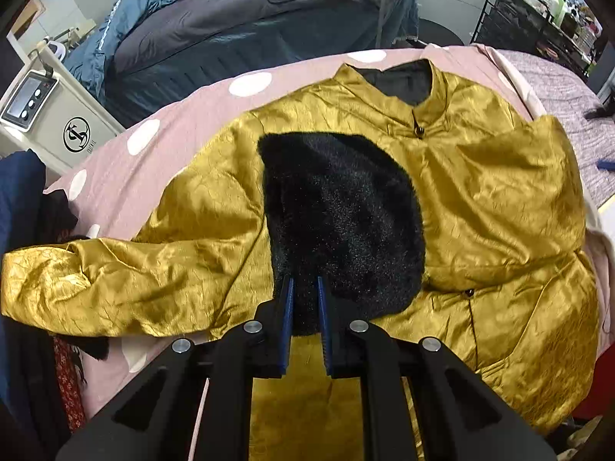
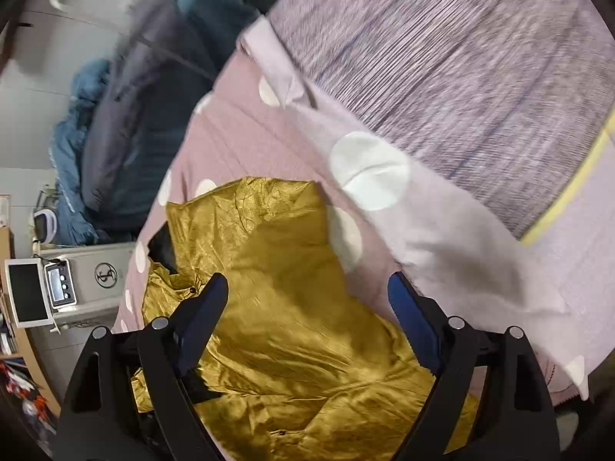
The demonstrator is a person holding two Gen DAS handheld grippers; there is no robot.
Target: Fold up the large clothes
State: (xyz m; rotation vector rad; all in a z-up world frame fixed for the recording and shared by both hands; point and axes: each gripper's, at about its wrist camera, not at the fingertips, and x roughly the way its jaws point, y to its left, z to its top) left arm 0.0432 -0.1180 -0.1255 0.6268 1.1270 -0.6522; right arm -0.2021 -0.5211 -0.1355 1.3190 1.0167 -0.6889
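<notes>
left tool (image 1: 305, 288) nipped on black fur flap (image 1: 342, 215), jacket (image 1: 499, 199) body toward 12 o'clock; right tool (image 2: 307, 288) wide, empty.

Black hand-held gripper (image 1: 305, 288), blue pads (image 1: 286, 330)

— What covers the bed (image 1: 557, 77)?
— A pink sheet with white dots (image 1: 173, 142).
— And on it?
— A gold jacket (image 1: 499, 199) spread flat, collar far, one sleeve reaching left.

Pink polka-dot sheet (image 1: 180, 142), grey duvet (image 1: 246, 19) behind (blue blanket (image 1: 127, 11) alongside), white appliance (image 1: 57, 123).
</notes>
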